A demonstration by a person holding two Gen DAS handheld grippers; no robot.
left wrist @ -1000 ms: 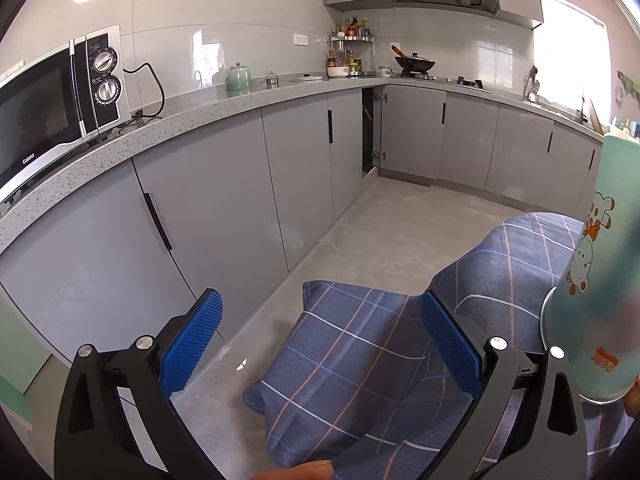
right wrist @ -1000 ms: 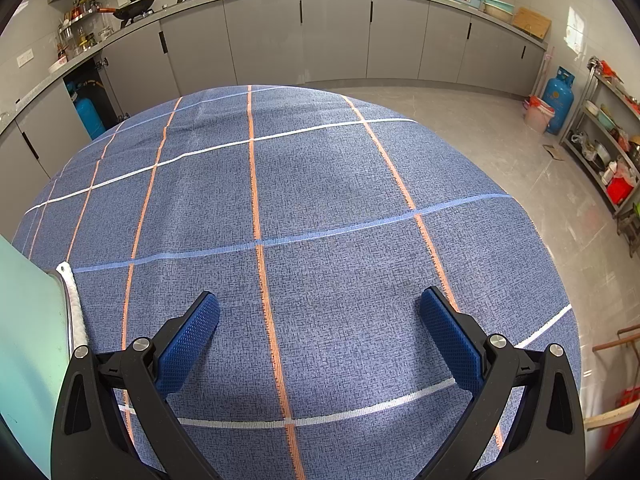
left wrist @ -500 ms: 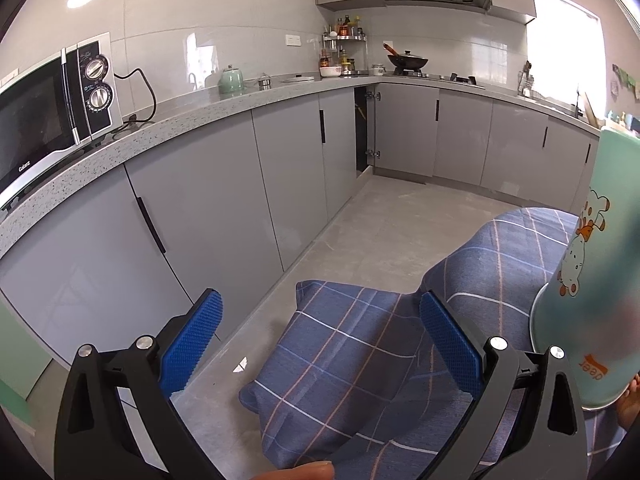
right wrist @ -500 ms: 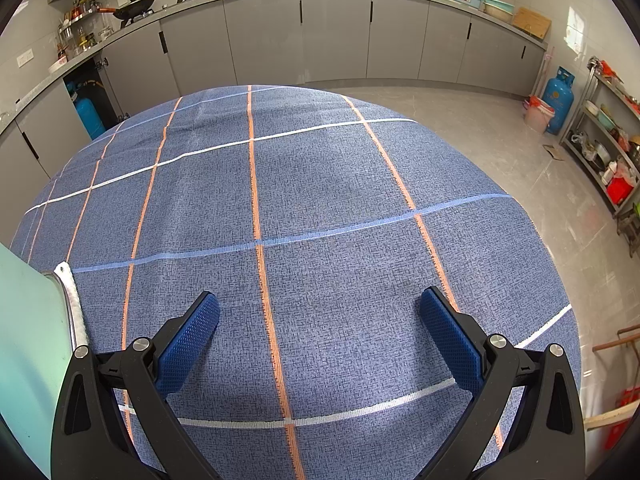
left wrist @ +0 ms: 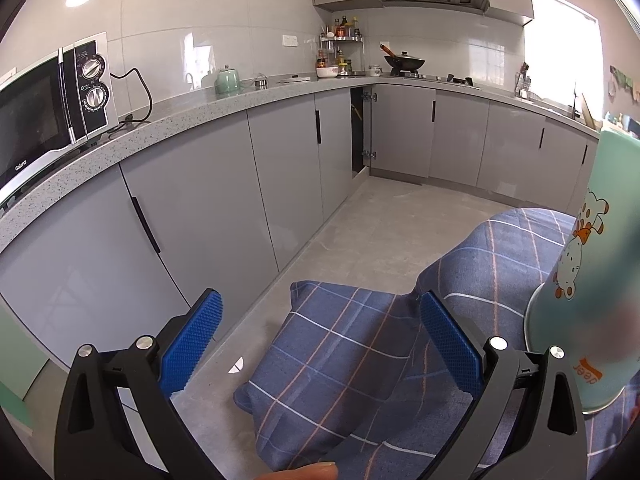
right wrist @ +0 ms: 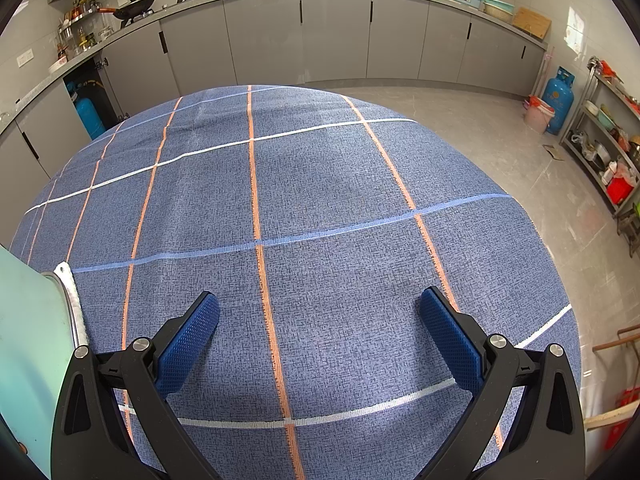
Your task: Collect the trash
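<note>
A round table under a blue plaid cloth (right wrist: pixel 320 220) fills the right wrist view; its draped edge shows in the left wrist view (left wrist: pixel 352 360). A mint-green bin with a cartoon deer print (left wrist: pixel 592 280) stands at the table's left side and also shows at the left edge of the right wrist view (right wrist: pixel 28 340). My left gripper (left wrist: pixel 320 344) is open and empty, out over the floor beside the table's edge. My right gripper (right wrist: pixel 320 340) is open and empty just above the cloth. No loose trash shows on the cloth.
Grey cabinets (left wrist: pixel 200 200) run along the left under a speckled counter with a microwave (left wrist: pixel 48 100) and a green kettle (left wrist: pixel 228 80). A blue gas bottle (right wrist: pixel 558 100), a pink bucket (right wrist: pixel 538 116) and a metal shelf rack (right wrist: pixel 608 152) stand at the right.
The left wrist view has swung slightly, so the cabinets and the green bin sit a little differently in frame. The right gripper has not moved. Both stay open.
</note>
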